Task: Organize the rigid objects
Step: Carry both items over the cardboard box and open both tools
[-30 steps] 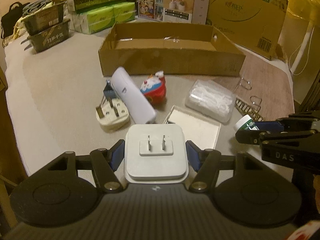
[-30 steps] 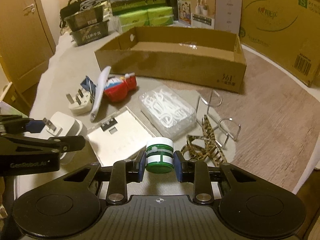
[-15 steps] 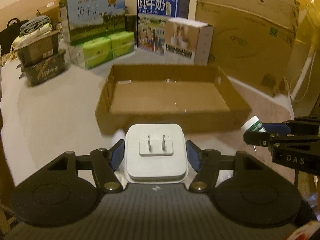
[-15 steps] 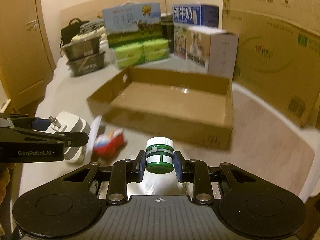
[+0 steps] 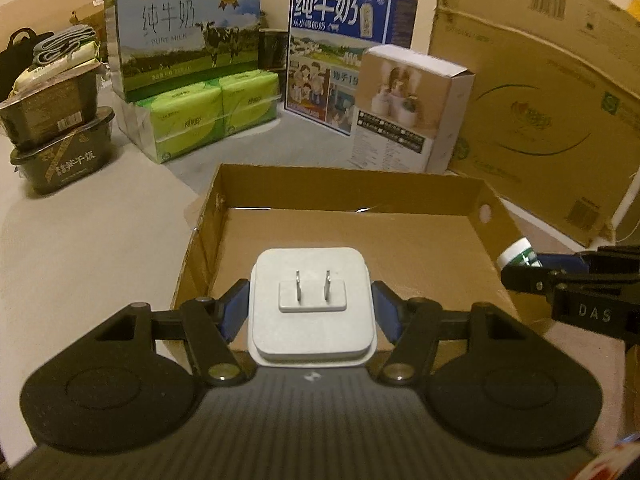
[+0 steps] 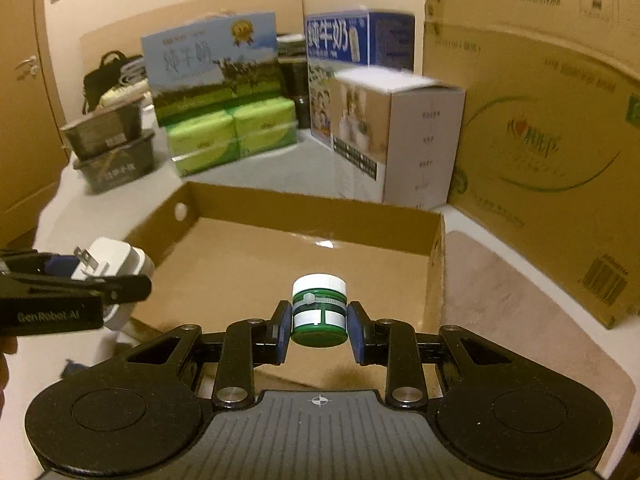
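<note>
The left gripper (image 5: 312, 312) clamps a white plug adapter (image 5: 312, 306) above the cardboard tray's (image 5: 400, 196) near-left corner. The right gripper (image 6: 319, 328) pinches a small green jar (image 6: 319, 310) over the tray's near edge. Each piece is best lowered to the tray floor, well apart, before letting go. Only the right view shows the wooden door (image 6: 20, 100).

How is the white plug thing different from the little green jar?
The white charger is square and flat with two metal prongs; the green jar is round with a white cap. The charger is much wider, so the left gripper stands wider than the right gripper. Both are held over the cardboard box.
</note>
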